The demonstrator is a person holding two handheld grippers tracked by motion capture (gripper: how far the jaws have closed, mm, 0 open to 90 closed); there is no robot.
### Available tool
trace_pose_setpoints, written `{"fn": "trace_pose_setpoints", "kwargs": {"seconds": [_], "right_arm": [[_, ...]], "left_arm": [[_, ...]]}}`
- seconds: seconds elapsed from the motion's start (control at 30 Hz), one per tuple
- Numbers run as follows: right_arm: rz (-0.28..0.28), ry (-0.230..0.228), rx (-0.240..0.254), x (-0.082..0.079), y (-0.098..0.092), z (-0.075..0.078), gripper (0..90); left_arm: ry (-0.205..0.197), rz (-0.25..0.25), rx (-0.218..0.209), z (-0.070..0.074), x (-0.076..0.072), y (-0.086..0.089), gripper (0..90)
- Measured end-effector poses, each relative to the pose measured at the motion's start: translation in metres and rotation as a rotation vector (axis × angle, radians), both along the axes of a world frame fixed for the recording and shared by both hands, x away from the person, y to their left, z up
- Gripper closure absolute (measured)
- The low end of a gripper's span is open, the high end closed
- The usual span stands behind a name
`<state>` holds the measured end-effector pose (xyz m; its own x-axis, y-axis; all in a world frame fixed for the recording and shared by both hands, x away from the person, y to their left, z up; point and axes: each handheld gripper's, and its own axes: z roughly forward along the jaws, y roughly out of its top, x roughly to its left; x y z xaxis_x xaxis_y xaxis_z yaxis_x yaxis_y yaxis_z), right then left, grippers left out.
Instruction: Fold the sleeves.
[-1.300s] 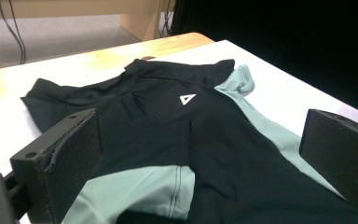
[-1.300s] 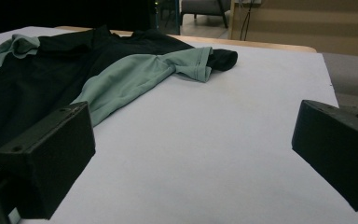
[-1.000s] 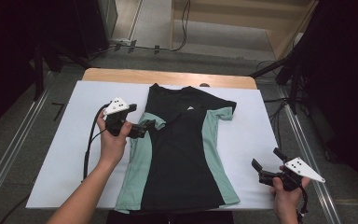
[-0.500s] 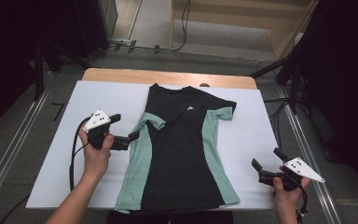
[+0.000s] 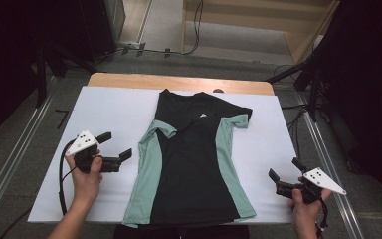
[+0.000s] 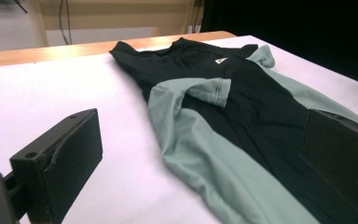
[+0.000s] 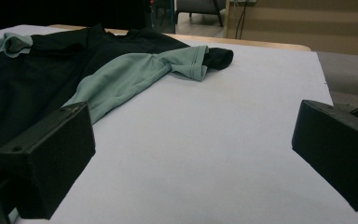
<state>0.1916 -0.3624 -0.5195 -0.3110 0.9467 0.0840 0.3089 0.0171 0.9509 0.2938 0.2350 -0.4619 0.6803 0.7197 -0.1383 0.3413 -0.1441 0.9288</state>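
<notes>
1. A black T-shirt [image 5: 191, 164] with pale green side panels lies flat, lengthwise, mid-table on a white sheet [image 5: 114, 112].
2. It looks thin, soft and light; pinch a hem corner or folded sleeve [image 5: 164, 129].
3. Left gripper [image 5: 115, 145], jaws apart, hovers beside it.
4. Right gripper [image 5: 282, 168], jaws apart, waits clear.

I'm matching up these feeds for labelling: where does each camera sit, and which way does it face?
High view: above the person's side, looking forward and down on the T-shirt; both forearms, left gripper and right gripper show.
Left gripper view: rides the left gripper, faces the shirt's folded sleeve between open jaws.
Right gripper view: rides the right gripper, faces the white sheet.
All share the shirt.
</notes>
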Motion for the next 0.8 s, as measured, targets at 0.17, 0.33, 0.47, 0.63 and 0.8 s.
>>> {"fn": "trace_pose_setpoints", "kwargs": {"seconds": [0.17,0.33,0.47,0.63,0.8], "right_arm": [[-0.002,0.002,0.001,0.0,0.0,0.0,0.0],[0.0,0.001,-0.002,0.0,0.0,0.0,0.0],[0.004,0.003,-0.006,0.0,0.001,0.0,0.0],[-0.008,0.002,0.007,0.0,-0.001,0.001,0.0],[-0.025,0.002,0.055,-0.001,-0.008,0.003,0.0]], "left_arm": [[-0.004,0.022,0.002,-0.005,-0.015,0.016,0.0],[-0.013,0.045,-0.017,-0.01,-0.03,0.031,0.0],[-0.024,0.066,-0.014,-0.011,-0.039,0.042,0.0],[-0.049,0.074,-0.051,-0.01,-0.051,0.057,0.0],[-0.051,0.091,-0.047,-0.014,-0.062,0.068,0.0]]}}
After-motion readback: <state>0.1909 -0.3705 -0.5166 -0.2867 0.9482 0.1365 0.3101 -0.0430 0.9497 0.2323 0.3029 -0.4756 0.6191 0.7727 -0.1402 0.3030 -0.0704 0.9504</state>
